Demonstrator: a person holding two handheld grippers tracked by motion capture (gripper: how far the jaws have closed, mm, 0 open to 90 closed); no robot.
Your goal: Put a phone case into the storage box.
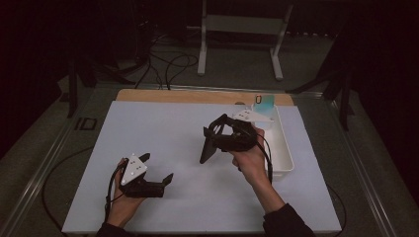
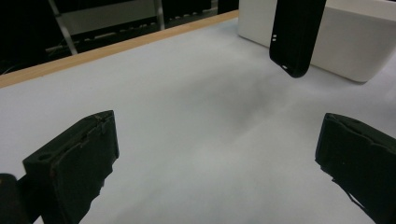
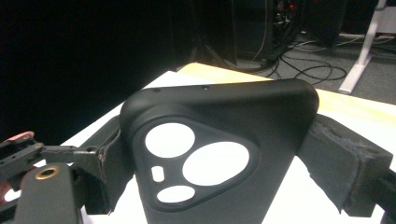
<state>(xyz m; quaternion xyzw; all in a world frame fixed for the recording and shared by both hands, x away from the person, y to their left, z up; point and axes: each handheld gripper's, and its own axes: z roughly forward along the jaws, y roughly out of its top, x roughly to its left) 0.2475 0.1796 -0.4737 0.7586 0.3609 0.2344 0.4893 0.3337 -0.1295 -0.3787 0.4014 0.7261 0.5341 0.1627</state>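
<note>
right gripper lifts a black phone case

from above i see my right gripper over the middle of the white table, its jaws closed on a black phone case that hangs down, its lower tip just above the surface. the case's camera cut-outs face the right gripper view. a white bin sits just to the right. my left gripper rests low near the front, jaws wide apart, holding nothing.
</note>
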